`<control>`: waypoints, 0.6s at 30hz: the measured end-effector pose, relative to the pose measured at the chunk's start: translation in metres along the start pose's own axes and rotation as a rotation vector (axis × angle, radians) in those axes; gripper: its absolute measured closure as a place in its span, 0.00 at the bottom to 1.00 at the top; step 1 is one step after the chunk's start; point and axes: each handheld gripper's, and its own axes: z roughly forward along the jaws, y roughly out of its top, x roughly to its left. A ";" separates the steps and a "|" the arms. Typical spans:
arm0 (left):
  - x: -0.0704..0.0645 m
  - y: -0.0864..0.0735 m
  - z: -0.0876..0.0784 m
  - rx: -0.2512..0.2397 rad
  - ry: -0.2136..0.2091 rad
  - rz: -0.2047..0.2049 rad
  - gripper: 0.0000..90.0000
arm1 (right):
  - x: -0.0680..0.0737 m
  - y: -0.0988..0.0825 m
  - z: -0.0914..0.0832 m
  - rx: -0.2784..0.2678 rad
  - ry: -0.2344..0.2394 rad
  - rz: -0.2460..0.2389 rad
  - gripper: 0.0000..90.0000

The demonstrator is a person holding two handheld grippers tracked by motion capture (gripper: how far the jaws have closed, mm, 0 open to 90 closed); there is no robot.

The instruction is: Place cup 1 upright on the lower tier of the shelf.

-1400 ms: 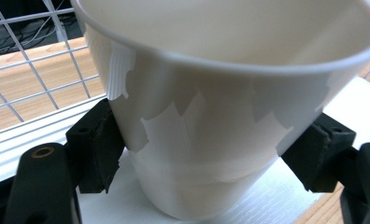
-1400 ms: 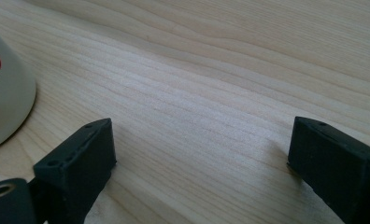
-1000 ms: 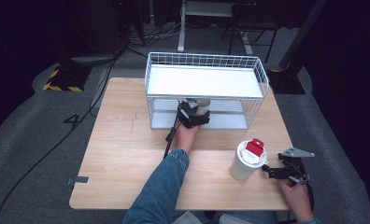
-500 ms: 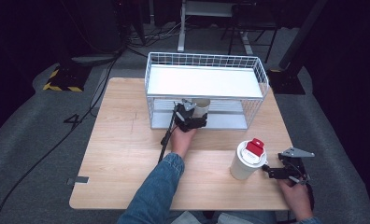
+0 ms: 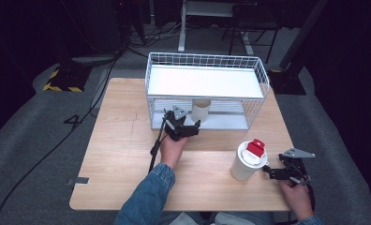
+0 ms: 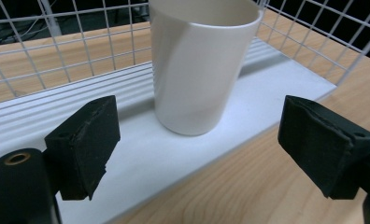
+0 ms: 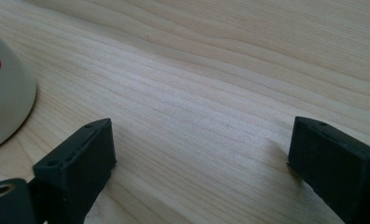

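Observation:
A plain white cup (image 5: 202, 110) (image 6: 199, 65) stands upright on the lower shelf of the white wire rack (image 5: 207, 62). My left gripper (image 5: 185, 129) (image 6: 206, 144) is just in front of the cup, open, with the cup beyond its jaws and untouched. A white container with a red cap (image 5: 248, 161) (image 7: 3, 95) stands on the wooden table near the front right. My right gripper (image 5: 273, 172) (image 7: 202, 165) rests low on the table to the right of that container, open, with bare wood between its jaws.
The wire rack has a white top shelf (image 5: 203, 82) and a lower white tray (image 6: 150, 154) whose front lip is open to me. The wooden table (image 5: 127, 154) has free room at the left and front. Dark floor with cables surrounds it.
My left gripper has let go of the white cup on the rack's lower shelf and drawn back toward me, jaws now apart. The right gripper has stayed put.

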 end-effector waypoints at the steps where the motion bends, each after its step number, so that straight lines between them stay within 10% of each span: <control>1: 0.000 0.000 -0.003 -0.001 -0.003 0.001 0.15 | 0.000 0.000 0.000 0.000 0.000 0.000 0.09; 18: 0.007 -0.005 -0.071 0.042 -0.027 0.106 0.15 | 0.000 0.000 0.000 0.001 0.001 0.000 0.09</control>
